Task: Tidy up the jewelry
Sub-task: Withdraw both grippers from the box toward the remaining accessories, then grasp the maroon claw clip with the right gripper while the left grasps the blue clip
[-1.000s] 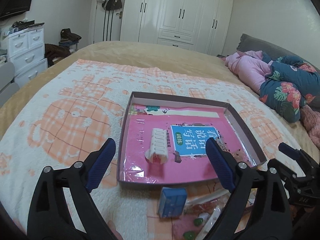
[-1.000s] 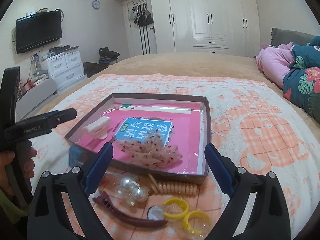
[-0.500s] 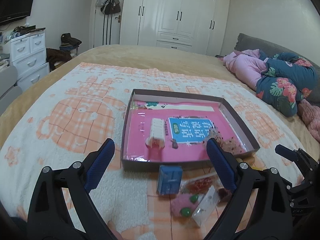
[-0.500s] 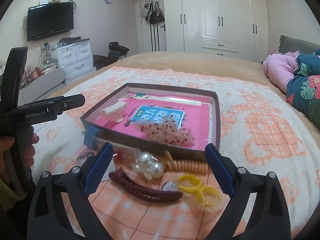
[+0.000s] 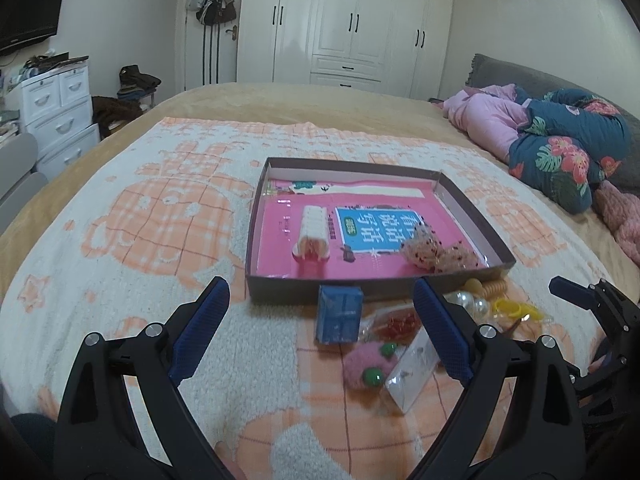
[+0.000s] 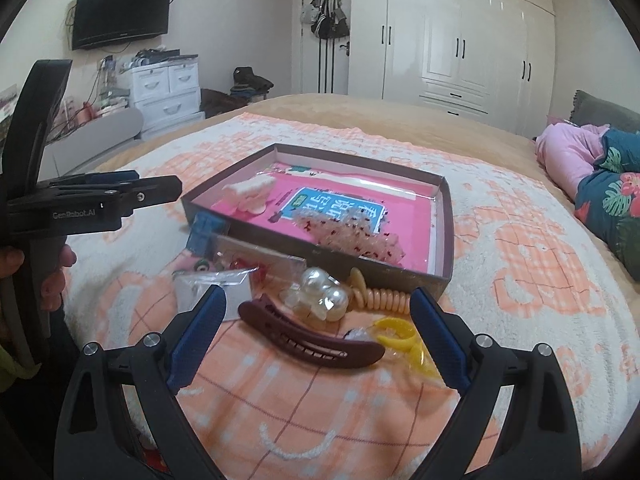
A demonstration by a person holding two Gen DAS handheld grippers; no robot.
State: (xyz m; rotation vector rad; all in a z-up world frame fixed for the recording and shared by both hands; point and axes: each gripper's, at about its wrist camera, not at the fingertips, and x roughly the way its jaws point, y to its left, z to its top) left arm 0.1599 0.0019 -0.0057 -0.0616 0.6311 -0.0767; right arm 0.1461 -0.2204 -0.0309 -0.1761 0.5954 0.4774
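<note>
A brown-walled box (image 5: 304, 291) (image 6: 390, 274) with a pink floor lies on the blanket and holds a white claw clip (image 5: 313, 234) (image 6: 246, 193) and a speckled scrunchie (image 5: 440, 255) (image 6: 352, 236). In front of it lie a blue box (image 5: 339, 314), a pink pom-pom tie (image 5: 366, 366), clear packets (image 5: 412, 376), a pearl clip (image 6: 324, 294), a cream coil tie (image 6: 380, 294), a maroon barrette (image 6: 310, 338) and yellow rings (image 6: 394, 334). My left gripper (image 5: 320, 330) is open and empty above the near items. My right gripper (image 6: 314, 338) is open over the barrette, not touching it.
An orange and white blanket (image 5: 160, 208) covers the bed. Pink and floral bedding (image 5: 552, 140) is piled at the right. White drawers (image 5: 60, 112) stand left; wardrobes (image 5: 352, 24) line the far wall. A hand (image 6: 52, 276) holds the left gripper's handle.
Both grippers have pulled back toward me from the box, bringing the loose items in front of it into full view. Both stayed open and empty.
</note>
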